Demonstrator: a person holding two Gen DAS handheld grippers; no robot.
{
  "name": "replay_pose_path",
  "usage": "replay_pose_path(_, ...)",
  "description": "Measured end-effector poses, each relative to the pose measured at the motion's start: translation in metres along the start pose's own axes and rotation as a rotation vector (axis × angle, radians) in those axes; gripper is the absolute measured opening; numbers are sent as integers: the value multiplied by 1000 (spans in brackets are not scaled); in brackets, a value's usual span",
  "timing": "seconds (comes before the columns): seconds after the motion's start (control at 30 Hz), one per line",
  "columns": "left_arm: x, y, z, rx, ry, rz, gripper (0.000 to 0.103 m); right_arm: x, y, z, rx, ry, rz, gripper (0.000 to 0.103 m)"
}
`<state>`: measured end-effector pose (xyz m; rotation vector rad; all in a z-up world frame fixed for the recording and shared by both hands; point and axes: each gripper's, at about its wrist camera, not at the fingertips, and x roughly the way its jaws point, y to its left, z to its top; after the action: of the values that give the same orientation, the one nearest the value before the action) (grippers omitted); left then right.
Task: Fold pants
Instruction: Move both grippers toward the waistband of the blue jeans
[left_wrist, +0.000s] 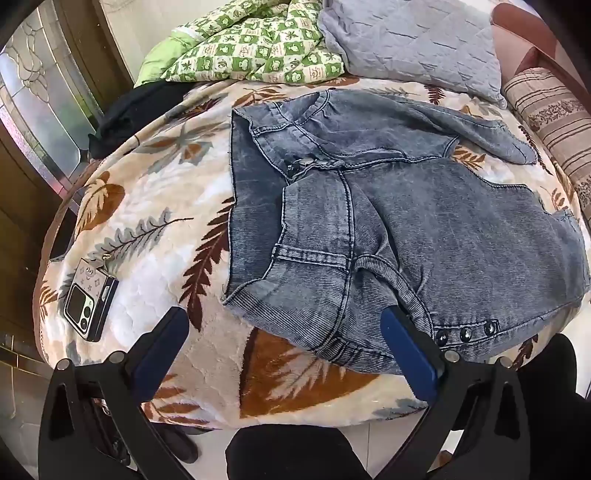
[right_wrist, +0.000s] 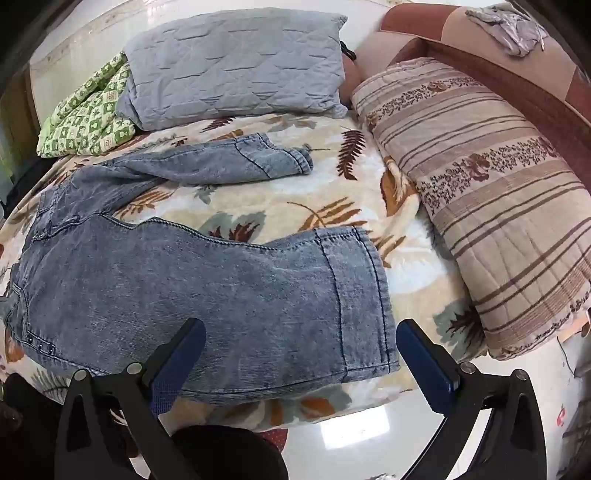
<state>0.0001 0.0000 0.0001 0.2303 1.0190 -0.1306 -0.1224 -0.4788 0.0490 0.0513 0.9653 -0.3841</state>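
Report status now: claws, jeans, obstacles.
Both claws open, left claw, right claw. Jeans unfolded on bed, legs apart. Phone beside waistband.

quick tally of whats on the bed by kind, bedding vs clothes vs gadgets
Bedding: 3 – grey pillow, green checked quilt, striped quilt
Clothes: 2 – jeans, black garment
Gadgets: 1 – flip phone
Total: 6, all lying on the leaf-print blanket
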Motion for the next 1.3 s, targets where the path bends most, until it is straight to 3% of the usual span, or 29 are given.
replay_pose_path(0.3,0,-4,4,-14,-11,-20,103,7,-7,-4,21,32,2,103)
replay_pose_path(0.63,-8,-12,10,-26,-25,-96,103,8,-13,-7,40,39,6,103)
replay_pose_path(0.83,-8,-11,15,-30,23,-75,103,6,-20,-8,59,29,7,103)
replay_pose_path(1.3,-6,-15,28,-42,42,-77,103,20,-30,-4,112,63,23,103)
